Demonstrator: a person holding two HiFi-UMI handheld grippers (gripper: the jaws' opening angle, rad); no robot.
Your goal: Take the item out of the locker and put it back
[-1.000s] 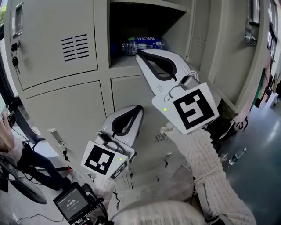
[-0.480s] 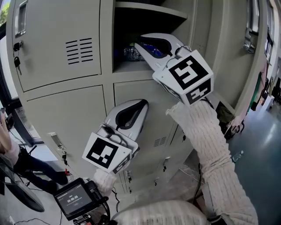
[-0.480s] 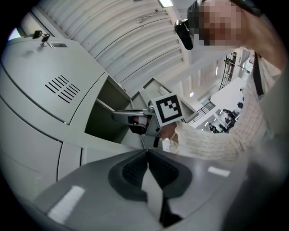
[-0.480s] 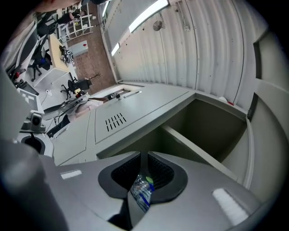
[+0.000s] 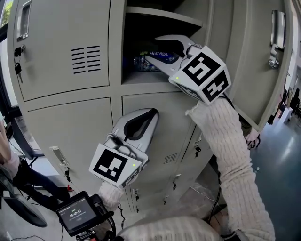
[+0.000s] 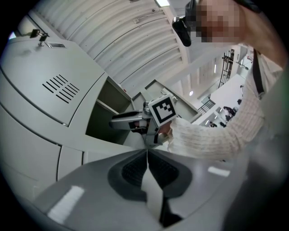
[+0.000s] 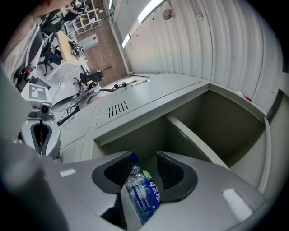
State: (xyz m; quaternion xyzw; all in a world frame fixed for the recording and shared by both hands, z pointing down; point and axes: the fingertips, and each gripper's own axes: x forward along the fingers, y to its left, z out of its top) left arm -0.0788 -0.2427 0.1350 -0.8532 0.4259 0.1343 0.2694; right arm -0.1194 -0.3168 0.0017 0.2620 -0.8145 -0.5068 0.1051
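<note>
Straddling the bottle inside the locker, the right claw has just been opening, seemingly not gripping; left claw clenched; removal and return remain.

Bottle lies in open upper compartment of locker, near front edge, between jaws of right gripper, which have just been opening. Vented door left of compartment; swung-out door right. Left gripper lower, before closed door beneath.

Glossy grey floor; ribbed white ceiling; strip light
</note>
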